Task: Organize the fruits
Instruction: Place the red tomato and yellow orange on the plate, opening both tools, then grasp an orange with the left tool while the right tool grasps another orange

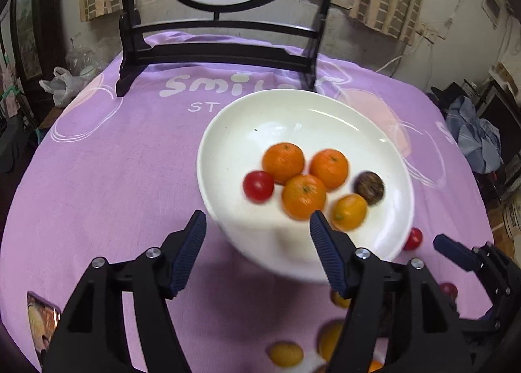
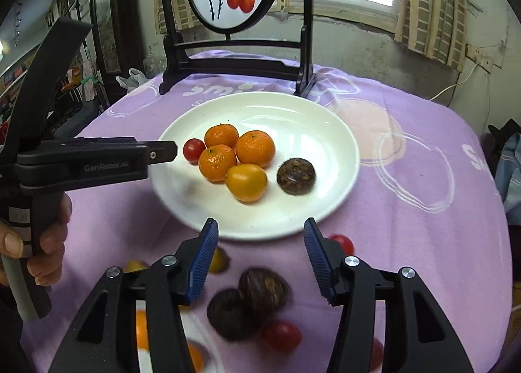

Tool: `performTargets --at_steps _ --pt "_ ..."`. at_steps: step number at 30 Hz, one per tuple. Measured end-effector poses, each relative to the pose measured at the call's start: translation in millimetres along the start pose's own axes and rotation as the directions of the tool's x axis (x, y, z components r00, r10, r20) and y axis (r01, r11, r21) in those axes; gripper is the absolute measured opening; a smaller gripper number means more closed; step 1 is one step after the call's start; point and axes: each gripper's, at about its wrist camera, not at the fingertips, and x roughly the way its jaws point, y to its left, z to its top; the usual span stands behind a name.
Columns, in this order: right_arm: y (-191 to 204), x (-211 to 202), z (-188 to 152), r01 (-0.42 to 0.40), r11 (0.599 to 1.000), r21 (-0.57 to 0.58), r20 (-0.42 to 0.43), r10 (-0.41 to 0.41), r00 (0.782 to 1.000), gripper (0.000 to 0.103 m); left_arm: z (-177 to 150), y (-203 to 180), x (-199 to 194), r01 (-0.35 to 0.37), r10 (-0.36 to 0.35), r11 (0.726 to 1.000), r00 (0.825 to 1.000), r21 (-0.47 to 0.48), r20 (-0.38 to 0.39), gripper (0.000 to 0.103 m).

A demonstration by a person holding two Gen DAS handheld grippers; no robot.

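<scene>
Through the left wrist view, our left gripper [image 1: 257, 226] stands with its jaws apart and nothing between the pads; only the near rim of the plate [image 1: 234, 132] shows in the gap. On the plate ahead of the fingertips sit three oranges [image 1: 283, 161], a cherry tomato [image 1: 258, 186], a yellow fruit [image 1: 349, 212] and a brown, rough-skinned fruit [image 1: 369, 187]. Loose fruit lies below and behind the tips, toward us: a yellow one [image 1: 286, 353] is blurred near the bottom edge, and a red one [image 1: 413, 239] peeks out past the plate's right rim. The right gripper's finger [image 1: 456, 251] shows off to the right.

Through the right wrist view, our right gripper [image 2: 260, 226] is likewise open and empty. The plate [image 2: 325, 151] lies just beyond its tips. The loose fruit sits under and slightly back from the jaws: two brown fruits [image 2: 263, 290] almost centred between the fingers, a tomato [image 2: 281, 335] closer to us, another tomato [image 2: 342, 242] just beside the right finger, and small yellow fruits [image 2: 218, 259] by the left finger. The left gripper [image 2: 162, 151] reaches over the plate's left rim, held by a hand [image 2: 45, 242].

We judge the brown pair the likely next pick: it lies nearer the right gripper, straight down and a little back. Being round, it offers no long axis to align to.
</scene>
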Motion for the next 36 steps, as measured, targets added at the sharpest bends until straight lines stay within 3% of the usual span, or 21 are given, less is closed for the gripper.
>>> performTargets --at_steps 9,13,19,29,36 --pt "-3 -55 -62 0.024 1.0 0.0 0.008 -0.024 1.0 0.06 -74 -16 -67 0.02 -0.024 0.998 0.998 0.063 0.062 0.076" --pt "13 -58 -89 0.004 1.0 -0.027 -0.024 -0.005 1.0 0.06 -106 -15 -74 0.029 -0.033 0.997 0.998 0.076 0.061 0.077" --pt "37 -52 -117 -0.021 0.998 -0.054 -0.063 0.017 0.998 0.06 -128 -7 -65 0.046 -0.049 0.996 0.998 0.07 0.038 0.077" --pt "56 -27 -116 -0.015 0.996 -0.089 -0.106 0.006 0.994 0.06 -131 6 -59 0.069 -0.072 0.996 0.997 0.064 0.04 0.079" --pt "60 -7 -101 -0.042 0.993 -0.111 -0.125 0.027 0.992 0.06 -133 3 -61 0.133 -0.135 0.988 0.991 0.073 0.018 0.082"
